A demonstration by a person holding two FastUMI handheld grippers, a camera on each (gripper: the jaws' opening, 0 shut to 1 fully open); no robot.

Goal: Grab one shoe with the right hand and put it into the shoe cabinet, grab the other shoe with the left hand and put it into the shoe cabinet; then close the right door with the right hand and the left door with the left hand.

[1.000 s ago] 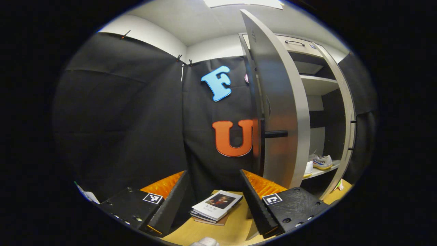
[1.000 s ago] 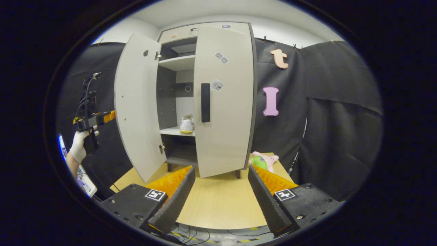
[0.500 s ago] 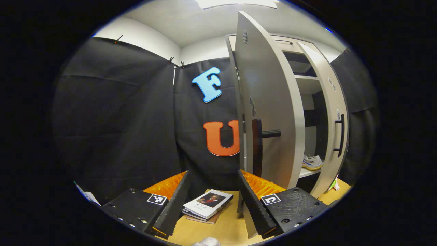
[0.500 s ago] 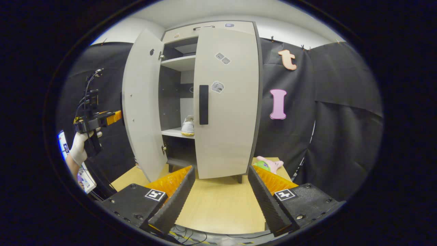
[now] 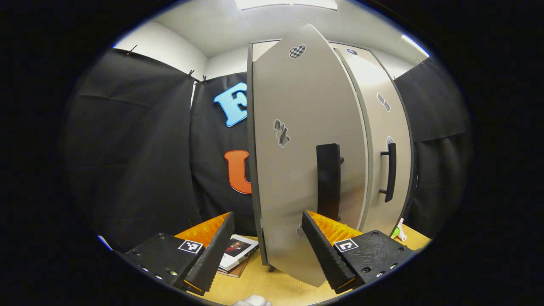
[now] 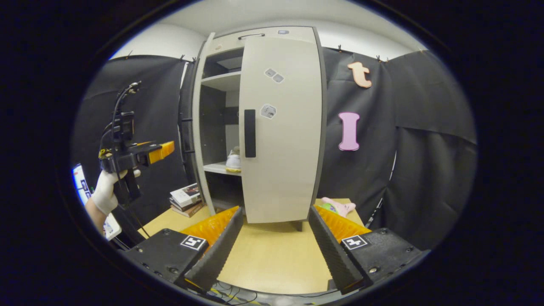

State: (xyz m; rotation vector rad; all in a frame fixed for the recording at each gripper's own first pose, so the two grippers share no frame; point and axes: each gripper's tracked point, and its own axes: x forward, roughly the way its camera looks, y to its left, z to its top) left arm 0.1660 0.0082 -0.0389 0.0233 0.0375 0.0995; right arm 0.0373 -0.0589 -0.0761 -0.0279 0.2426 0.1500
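The left gripper (image 5: 265, 244) has its fingers spread wide with nothing between them. Just ahead and slightly to its right stands the left door (image 5: 306, 170), its outer face turned toward the gripper and its black handle (image 5: 328, 180) running upright, right above the right finger (image 5: 323, 250). Whether that finger touches the door I cannot tell. In the right gripper view the left gripper (image 6: 159, 151), held by a gloved hand (image 6: 106, 191), sits to the left of the cabinet (image 6: 259, 123), level with the shelf.

The right gripper (image 6: 272, 244) is also wide and empty, hanging back over the table (image 6: 272, 255), well apart from the cabinet. The right door (image 6: 282, 127) looks shut. A gap remains on the left side, and through it one shoe (image 6: 233, 160) shows on the shelf.

The left gripper is much the nearer to the left door, which appears part-way swung in. A further push across its face toward the cabinet, likely near the handle edge, would finish the task.
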